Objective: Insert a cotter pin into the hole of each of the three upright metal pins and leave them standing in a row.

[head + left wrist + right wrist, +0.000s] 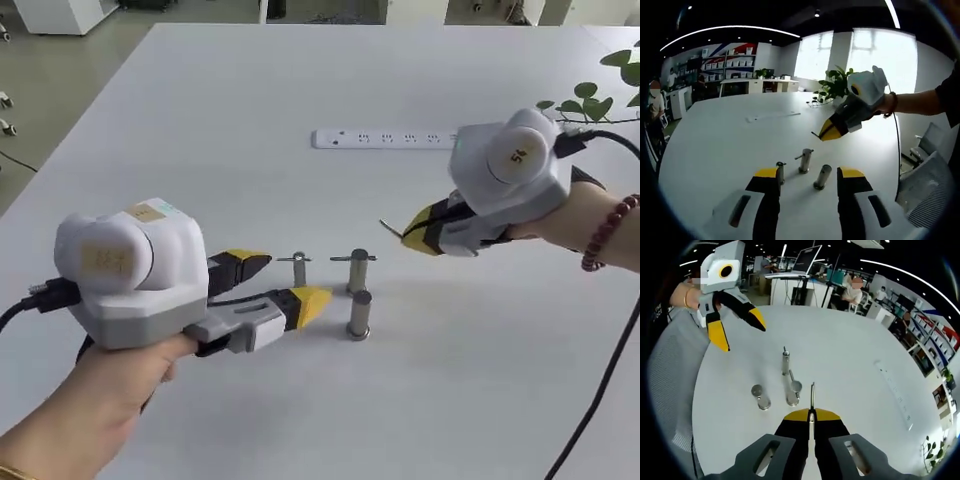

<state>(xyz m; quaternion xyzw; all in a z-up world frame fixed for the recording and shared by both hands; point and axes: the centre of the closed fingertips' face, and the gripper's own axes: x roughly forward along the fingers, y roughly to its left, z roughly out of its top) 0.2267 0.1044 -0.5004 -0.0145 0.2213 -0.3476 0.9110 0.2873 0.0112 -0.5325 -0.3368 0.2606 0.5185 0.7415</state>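
Observation:
Three upright metal pins stand close together on the white table (300,180). The thin left pin (299,269) and the middle pin (359,272) each carry a cotter pin crosswise near the top. The front pin (359,314) has none. My left gripper (282,283) is open, its yellow tips just left of the pins, with the pins (805,160) ahead between its jaws. My right gripper (412,236) hovers above and right of them, shut on a thin cotter pin (812,396) that sticks out forward. The bare pin (760,396) is to the lower left in the right gripper view.
A white power strip (385,138) lies across the table behind the pins. A potted plant (598,100) stands at the table's far right edge. Black cables (600,390) trail from both grippers. People and shelves fill the room beyond the table.

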